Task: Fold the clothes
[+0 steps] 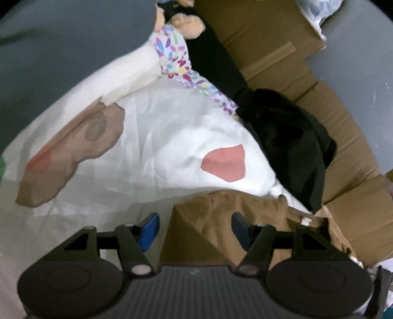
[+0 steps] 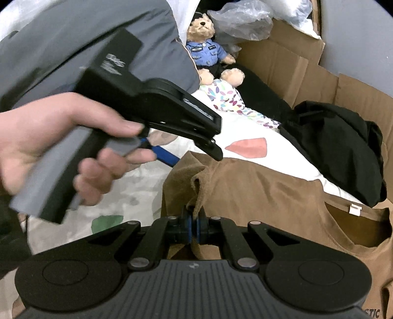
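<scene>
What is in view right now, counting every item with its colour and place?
T-shirt: one, brown, spread nearest the cameras, sleeve edge pinched.
Sheet: one, white with pink and brown patches, under the T-shirt.
Dark garment: one, black, bunched at the sheet's far right.
Patterned cloth: one, white with coloured flecks, below the teddy bear.
Teddy bear: one, tan in a blue shirt, seated at the back.
Cardboard: several flattened brown pieces, along the right.
Plastic bag: one, clear, behind the bear.
Left tongs: open above the T-shirt's corner.
Right tongs: shut on the T-shirt.
Hand: one, holding the left tongs.
</scene>
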